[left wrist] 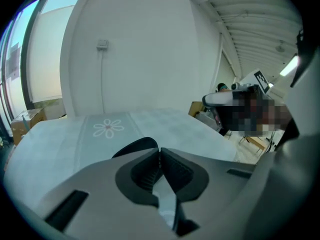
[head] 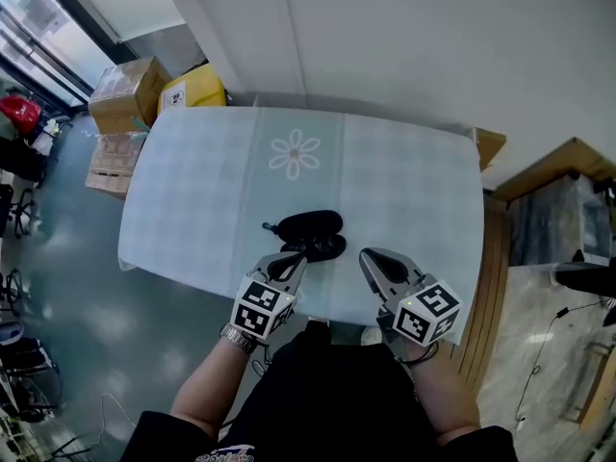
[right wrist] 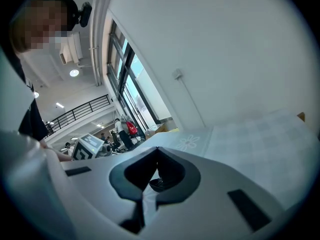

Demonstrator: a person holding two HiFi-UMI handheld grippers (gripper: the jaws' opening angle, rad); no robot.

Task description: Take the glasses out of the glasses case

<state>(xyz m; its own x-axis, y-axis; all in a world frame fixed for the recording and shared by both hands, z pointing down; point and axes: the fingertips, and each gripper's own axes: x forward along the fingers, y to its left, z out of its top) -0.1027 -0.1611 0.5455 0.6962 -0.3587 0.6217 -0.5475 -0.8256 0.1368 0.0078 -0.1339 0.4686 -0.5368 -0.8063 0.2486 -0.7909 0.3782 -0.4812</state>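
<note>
Two claws, left claw (head: 295, 258) and right claw (head: 371, 258), each pressed together on nothing, hover over the near tabletop (head: 414, 181) edge. Black glasses case (head: 310, 224) lies just beyond the left claw, its front partly hidden; contents indistinct. Cardboard boxes (head: 125, 94) stand on the floor (head: 87, 287).

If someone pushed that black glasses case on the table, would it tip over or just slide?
The black glasses case looks low and rounded, so it would probably slide rather than tip. Its shell looks rigid and would likely hold its shape under a grip. The tablecloth may bunch beneath it.
</note>
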